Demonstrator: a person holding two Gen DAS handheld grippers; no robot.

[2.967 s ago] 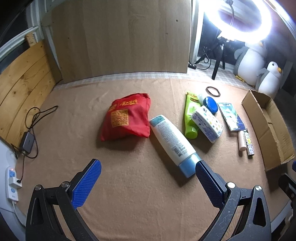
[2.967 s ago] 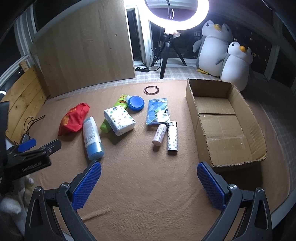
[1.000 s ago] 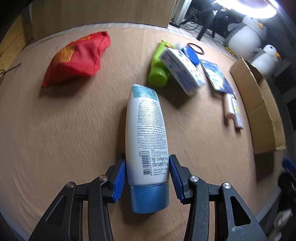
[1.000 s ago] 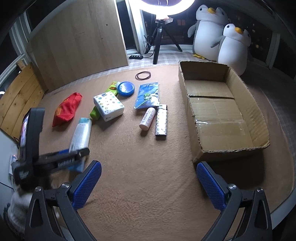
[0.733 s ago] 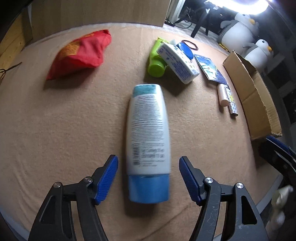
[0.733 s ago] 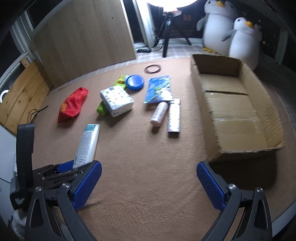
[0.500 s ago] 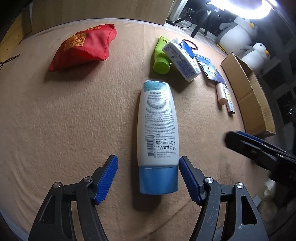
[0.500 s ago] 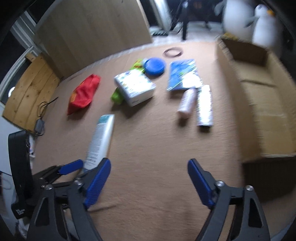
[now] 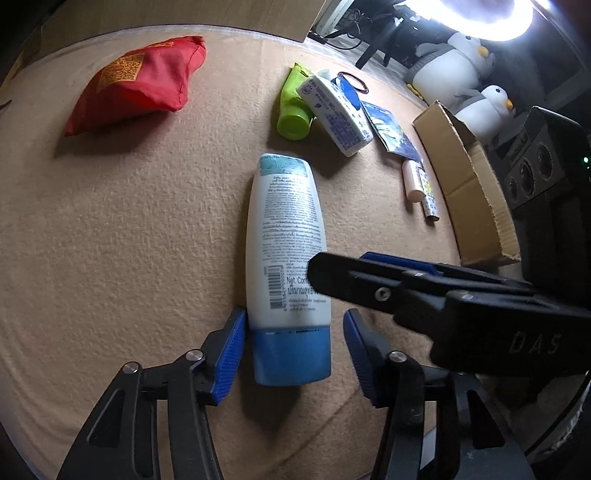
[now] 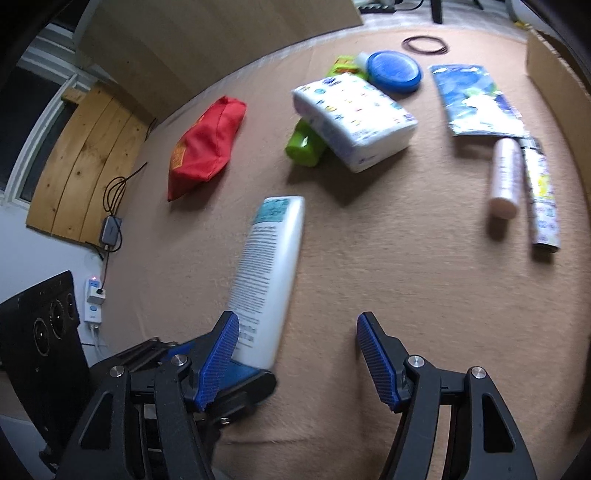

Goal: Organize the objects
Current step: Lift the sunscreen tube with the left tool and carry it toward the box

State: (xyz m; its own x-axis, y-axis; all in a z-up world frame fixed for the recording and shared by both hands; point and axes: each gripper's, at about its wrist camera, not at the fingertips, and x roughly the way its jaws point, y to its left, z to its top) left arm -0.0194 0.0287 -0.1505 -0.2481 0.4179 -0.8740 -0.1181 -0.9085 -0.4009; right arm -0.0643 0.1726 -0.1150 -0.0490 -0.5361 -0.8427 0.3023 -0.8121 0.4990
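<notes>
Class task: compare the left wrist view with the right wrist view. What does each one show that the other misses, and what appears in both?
Only the left wrist view shows the two penguin toys, the ring light and the open cardboard box seen whole.

Only the right wrist view shows the power strip and the wooden panel.

Both show the white bottle with its blue cap, the red pouch, the green tube and the tissue pack.
</notes>
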